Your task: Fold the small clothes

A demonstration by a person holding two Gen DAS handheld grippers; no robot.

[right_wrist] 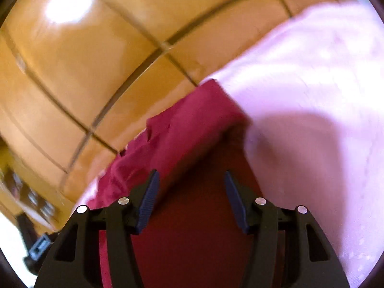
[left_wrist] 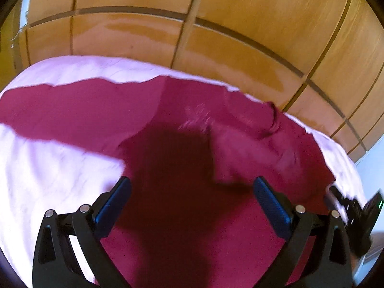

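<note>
Lying flat: a crimson long-sleeved cloth garment was spread on a pale pink bedsheet, directly beneath both tools.
Long axis: one sleeve was stretched away to the left.
Left gripper: held wide open, nothing gripped.
Right gripper: held open, empty, over the folded right edge.
Surroundings: glossy wooden wardrobe panels were seen beyond; no obstruction was seen.

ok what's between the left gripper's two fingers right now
Only the maroon garment, lying flat on the pale pink sheet. In the left wrist view the left gripper hovers open above it, gripping nothing.
</note>
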